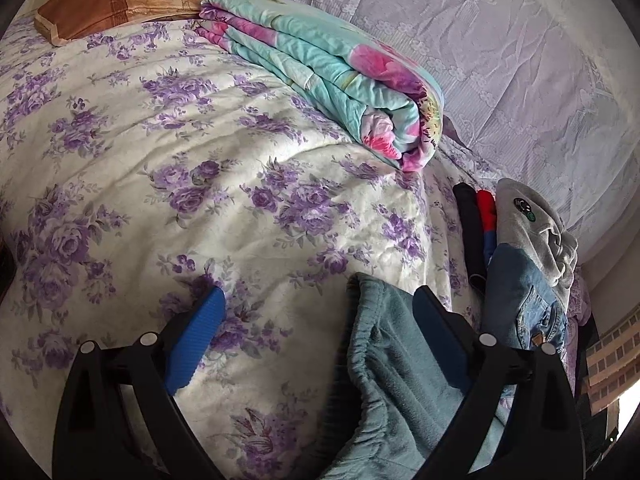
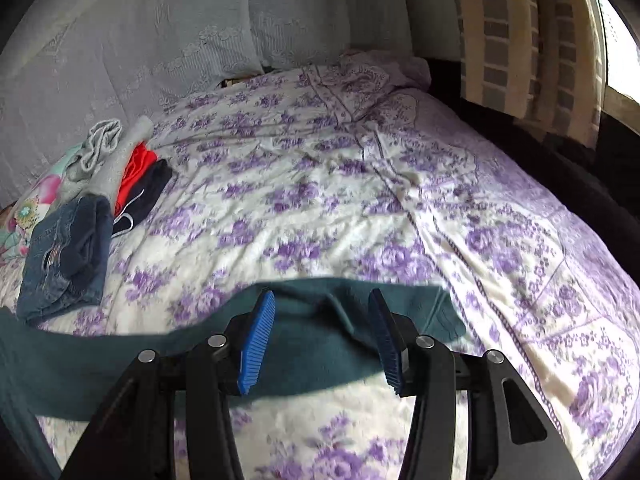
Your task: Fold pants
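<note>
Teal fleece pants (image 2: 312,344) lay across your floral bedspread (image 2: 320,208): left gripper (image 1: 320,340) gaped wide at the waistband, right gripper (image 2: 320,340) half-open, straddling a leg, unpinched.

Both views are daylit and fairly bright, with heavy fisheye bending and black vignette corners. In the right wrist view, light enters from a blown-out window (image 2: 622,40) at the upper right edge, glaring white beside the beige checked curtain (image 2: 520,40). The teal fleece pants (image 2: 312,344) and white bedspread with purple flowers (image 2: 320,200) look soft, slightly smeared across the lower middle. The left wrist view is sharper; a similar white glare patch sits at its lower right edge.
</note>
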The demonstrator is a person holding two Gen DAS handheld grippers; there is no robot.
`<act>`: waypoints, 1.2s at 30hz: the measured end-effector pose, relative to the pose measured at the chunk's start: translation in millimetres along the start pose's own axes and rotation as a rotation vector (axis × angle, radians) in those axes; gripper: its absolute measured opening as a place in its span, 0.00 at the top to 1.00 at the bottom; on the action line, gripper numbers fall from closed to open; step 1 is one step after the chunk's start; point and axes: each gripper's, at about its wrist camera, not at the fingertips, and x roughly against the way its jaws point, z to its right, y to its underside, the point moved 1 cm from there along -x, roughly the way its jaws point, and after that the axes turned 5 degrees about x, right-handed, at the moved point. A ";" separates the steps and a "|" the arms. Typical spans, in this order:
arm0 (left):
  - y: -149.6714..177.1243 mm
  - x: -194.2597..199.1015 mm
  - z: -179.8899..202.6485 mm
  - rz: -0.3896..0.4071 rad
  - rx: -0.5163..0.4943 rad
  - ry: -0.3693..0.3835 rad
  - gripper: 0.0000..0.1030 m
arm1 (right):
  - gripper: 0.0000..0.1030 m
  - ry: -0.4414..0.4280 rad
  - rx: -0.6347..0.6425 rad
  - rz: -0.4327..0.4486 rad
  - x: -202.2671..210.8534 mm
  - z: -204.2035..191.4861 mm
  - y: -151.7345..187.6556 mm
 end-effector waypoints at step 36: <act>0.7 2.0 -7.3 0.010 0.040 0.018 0.08 | 0.54 0.088 0.028 -0.134 11.8 21.6 40.8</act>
